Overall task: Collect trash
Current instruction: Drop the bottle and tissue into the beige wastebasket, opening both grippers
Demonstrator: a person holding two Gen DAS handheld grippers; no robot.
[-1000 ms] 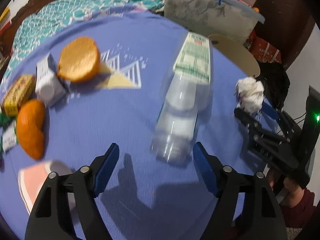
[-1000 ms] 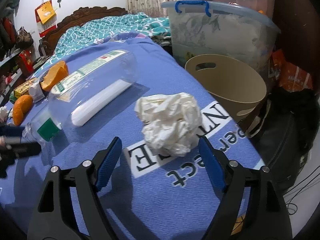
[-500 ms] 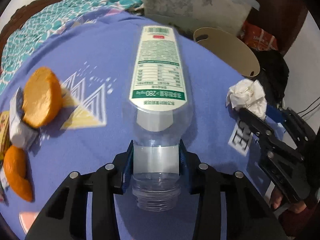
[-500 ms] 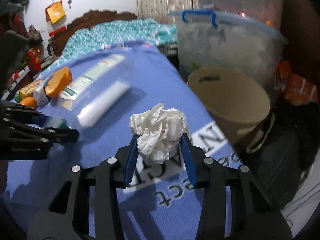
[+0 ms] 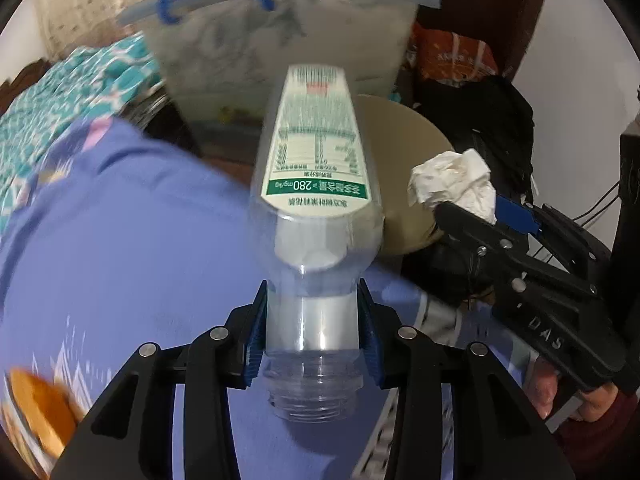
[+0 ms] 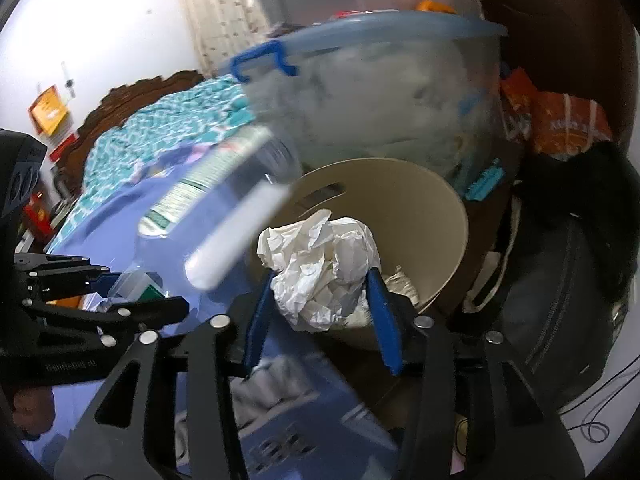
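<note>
Your left gripper (image 5: 312, 334) has its blue-padded fingers (image 5: 254, 340) pinched on the neck of a clear plastic bottle (image 5: 314, 200), just above the open threaded mouth, which has no cap. The bottle is transparent, with a white and green printed label along its side that reads 280 mg, and a white strip shows through the clear wall. You hold it off the blue cloth (image 5: 120, 240), its base pointing away from you toward the tan bin (image 5: 408, 152) that stands past the cloth's far edge.

Your right gripper (image 6: 320, 292) has its fingers (image 6: 382, 316) closed on a crumpled ball of white paper (image 6: 320, 268), creased and loosely wadded, bulging out above the pads. The ball sits over the near rim of the tan bin (image 6: 400, 200), and some light scraps lie inside at the bottom.

Behind the bin stands a clear storage box (image 6: 380, 92) with a blue lid clip. An orange piece (image 5: 40, 412) lies blurred at the near left edge of the cloth.
</note>
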